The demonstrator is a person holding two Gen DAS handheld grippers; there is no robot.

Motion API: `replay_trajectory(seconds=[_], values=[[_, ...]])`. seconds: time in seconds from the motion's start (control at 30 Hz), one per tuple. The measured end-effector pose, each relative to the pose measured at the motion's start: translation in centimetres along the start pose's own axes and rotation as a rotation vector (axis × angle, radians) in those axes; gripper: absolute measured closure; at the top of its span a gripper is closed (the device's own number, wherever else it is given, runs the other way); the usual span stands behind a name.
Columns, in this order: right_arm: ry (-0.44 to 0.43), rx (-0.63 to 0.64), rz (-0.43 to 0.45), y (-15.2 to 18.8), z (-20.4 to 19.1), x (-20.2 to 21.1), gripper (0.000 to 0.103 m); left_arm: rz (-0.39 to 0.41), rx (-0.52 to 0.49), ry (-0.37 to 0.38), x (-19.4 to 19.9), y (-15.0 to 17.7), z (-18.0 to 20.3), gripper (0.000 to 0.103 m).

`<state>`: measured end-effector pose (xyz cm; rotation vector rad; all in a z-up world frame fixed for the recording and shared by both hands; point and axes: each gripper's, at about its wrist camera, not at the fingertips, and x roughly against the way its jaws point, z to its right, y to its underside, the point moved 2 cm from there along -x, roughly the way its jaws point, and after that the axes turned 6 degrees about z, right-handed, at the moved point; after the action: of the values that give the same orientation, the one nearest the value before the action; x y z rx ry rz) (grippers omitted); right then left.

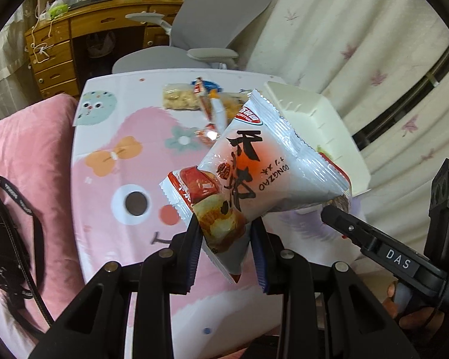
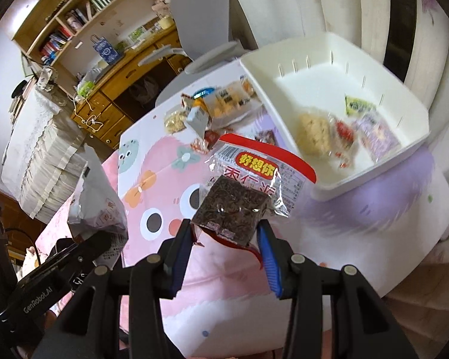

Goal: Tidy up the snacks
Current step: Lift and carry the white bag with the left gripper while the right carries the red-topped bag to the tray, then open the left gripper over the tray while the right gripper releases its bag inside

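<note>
Left gripper (image 1: 226, 233) clamped on white cake packet (image 1: 254, 176); right gripper (image 2: 226, 234) clamped on dark snack bar (image 2: 233, 203), above table (image 2: 224, 284).

This was a room in a home, like a bedroom or study. Far ahead of the grippers stood a wooden desk (image 1: 104, 27) with drawers, a grey chair (image 1: 200, 30) and a shelf of books (image 2: 74, 21). Flowery curtains (image 1: 359, 45) hung to the right, and a pink cartoon cloth (image 1: 128, 161) covered the table just below.
</note>
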<state>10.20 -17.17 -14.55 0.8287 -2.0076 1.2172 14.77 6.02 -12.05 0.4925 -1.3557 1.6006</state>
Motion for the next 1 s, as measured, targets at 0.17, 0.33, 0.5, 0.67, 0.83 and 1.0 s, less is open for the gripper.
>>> replay_trajectory(seconds=[0.17, 0.33, 0.5, 0.67, 0.83, 1.0], values=[[-0.018, 0.080, 0.040, -1.3, 1.2, 1.3, 0.059, 0.026, 0.005, 0.021, -0.5, -0.3, 3.3, 0.073], [-0.050, 0.183, 0.070, -2.8, 3.2, 2.8, 0.059, 0.057, 0.026, 0.025, -1.4, -1.0, 6.9, 0.073], [-0.085, 0.293, 0.095, -4.7, 5.9, 4.3, 0.059, 0.091, 0.052, 0.027, -2.6, -1.4, 11.2, 0.073], [-0.115, 0.369, 0.108, -6.3, 8.6, 5.2, 0.059, 0.118, 0.066, 0.021, -4.2, -1.7, 15.3, 0.073], [-0.135, 0.421, 0.112, -8.3, 11.8, 5.7, 0.059, 0.132, 0.086, 0.016, -6.4, -2.4, 18.7, 0.073], [-0.138, 0.441, 0.112, -9.9, 14.5, 5.6, 0.059, 0.141, 0.085, 0.022, -8.3, -3.1, 21.7, 0.073]])
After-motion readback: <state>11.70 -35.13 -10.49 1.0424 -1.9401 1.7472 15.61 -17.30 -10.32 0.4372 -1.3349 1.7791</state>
